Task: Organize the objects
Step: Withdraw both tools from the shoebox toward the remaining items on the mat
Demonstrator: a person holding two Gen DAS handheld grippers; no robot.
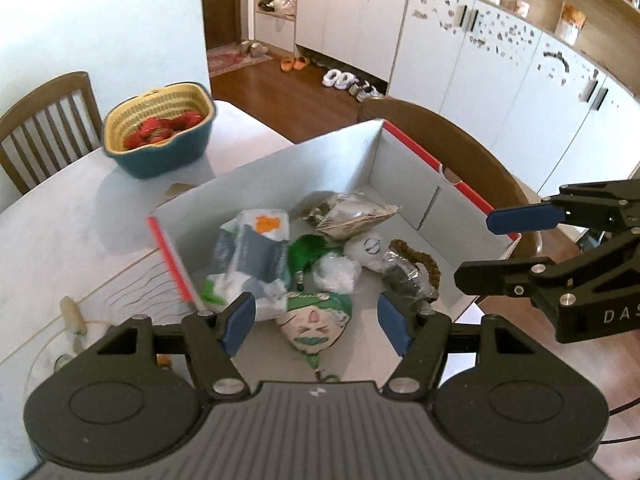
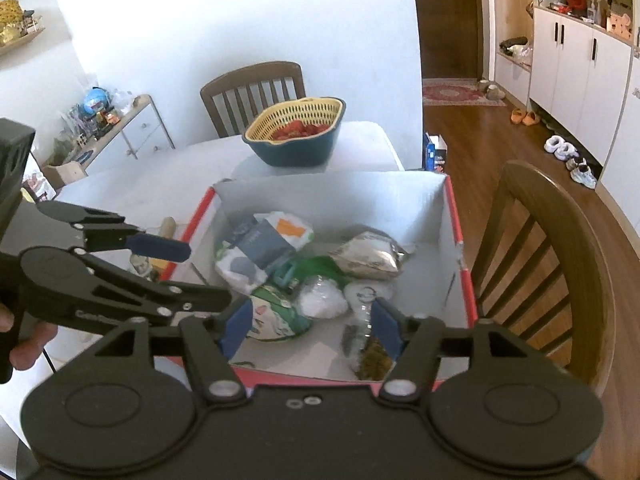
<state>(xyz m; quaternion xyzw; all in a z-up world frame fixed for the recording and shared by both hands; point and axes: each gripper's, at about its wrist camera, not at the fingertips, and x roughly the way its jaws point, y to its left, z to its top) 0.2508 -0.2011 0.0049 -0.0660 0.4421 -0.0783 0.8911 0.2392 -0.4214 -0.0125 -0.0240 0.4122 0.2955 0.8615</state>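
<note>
The left gripper [image 1: 316,322] hangs over the near end of the box [image 1: 280,168] with its blue pads [image 1: 239,322] spread apart and nothing between them; below the gap lies a soft toy head with a green cap and a drawn face [image 1: 316,320]. The right gripper [image 2: 310,326] is likewise released, its blue pads [image 2: 386,326] wide and clear of everything, above a crinkled clear packet with dark contents [image 2: 370,354] that rests in the near right corner of the box. No earlier picture shows whether either pair of jaws was moving.

Seen from the left wrist, the right gripper reaches in from the right edge, above the box's red-trimmed rim. Seen from the right wrist, the left gripper comes in from the left, held by a hand [image 2: 24,340].

Inside the white box the things lie heaped together: a white and grey soft pack with an orange patch [image 1: 256,256], a silver foil pouch [image 1: 352,214], a green piece [image 1: 306,250], a clear bag of white stuff [image 1: 334,274] and a white ball-like thing [image 1: 368,246]

The box stands on a pale table [image 1: 60,216]. Beyond it sits a teal bowl with a yellow strainer holding red fruit [image 1: 158,132]. Wooden chairs [image 2: 548,264] stand around the table
</note>
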